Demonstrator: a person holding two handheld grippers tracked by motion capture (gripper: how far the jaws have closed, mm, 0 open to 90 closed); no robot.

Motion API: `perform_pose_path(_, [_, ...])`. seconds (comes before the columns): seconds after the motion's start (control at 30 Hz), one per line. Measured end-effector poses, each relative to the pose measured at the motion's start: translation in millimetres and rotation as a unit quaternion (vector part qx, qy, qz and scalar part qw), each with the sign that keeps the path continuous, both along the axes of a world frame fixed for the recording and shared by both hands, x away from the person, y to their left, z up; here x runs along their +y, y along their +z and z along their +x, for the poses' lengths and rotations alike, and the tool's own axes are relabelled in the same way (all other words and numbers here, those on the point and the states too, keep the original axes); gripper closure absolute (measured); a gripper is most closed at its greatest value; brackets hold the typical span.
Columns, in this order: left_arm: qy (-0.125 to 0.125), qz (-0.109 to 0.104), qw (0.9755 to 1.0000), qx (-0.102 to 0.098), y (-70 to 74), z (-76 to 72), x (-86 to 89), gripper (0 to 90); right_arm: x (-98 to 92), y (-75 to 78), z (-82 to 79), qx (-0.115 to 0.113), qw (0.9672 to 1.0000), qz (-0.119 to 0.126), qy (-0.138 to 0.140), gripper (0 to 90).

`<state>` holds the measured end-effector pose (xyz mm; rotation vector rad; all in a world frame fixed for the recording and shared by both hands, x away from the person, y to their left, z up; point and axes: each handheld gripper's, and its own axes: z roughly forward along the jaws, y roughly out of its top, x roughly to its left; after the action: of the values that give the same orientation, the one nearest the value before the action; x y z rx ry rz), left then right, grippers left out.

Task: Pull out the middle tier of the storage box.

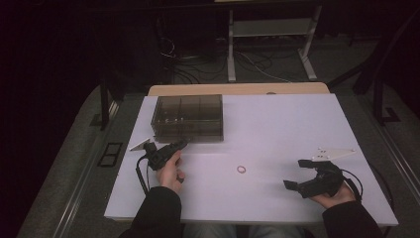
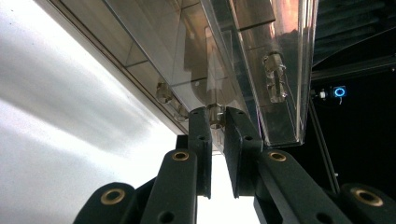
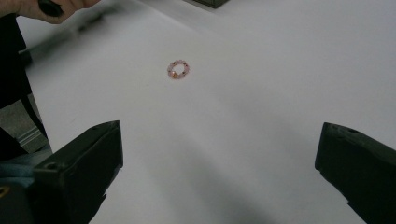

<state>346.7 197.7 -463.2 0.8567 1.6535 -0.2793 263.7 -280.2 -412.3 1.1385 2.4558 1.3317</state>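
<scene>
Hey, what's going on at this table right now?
A person sits at a white table with a two-jaw gripper in each hand. The left gripper is closed on a small clear knob on the front of a smoky transparent drawer box, as if about to pull a drawer. The right gripper rests near the table's right side with its jaws wide apart, holding nothing. A small pink beaded ring lies loose on the table between the hands.

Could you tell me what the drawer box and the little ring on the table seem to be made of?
The drawer box looks like smoky clear plastic: its inner dividers show through the glossy walls. Its knob, pinched by the left claw, looks like clear plastic too. The ring seems to be small pink beads strung together, one orange; too small to tell glass from plastic.
</scene>
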Motion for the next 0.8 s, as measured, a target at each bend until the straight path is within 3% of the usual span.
perform_pose_path(0.2, [-0.005,0.005,1.0,-0.002,0.4,1.0,0.8,80.2,0.0,0.0,0.0,0.0,1.0,0.0,0.0,0.4])
perform_pose_path(0.5, [-0.02,0.033,0.9993,0.001,5.5,1.8,1.2,79.5,0.1,0.0,0.1,0.0,1.0,0.0,0.0,0.4])
perform_pose_path(0.63, [-0.035,0.063,0.9974,0.003,10.0,2.0,1.1,78.3,-0.2,-0.2,0.5,-0.003,1.0,0.0,-0.001,0.4])
perform_pose_path(0.8, [-0.058,0.095,0.9938,-0.003,11.9,-1.1,3.8,70.3,-0.1,0.0,0.4,-0.003,1.0,0.0,-0.001,0.4])
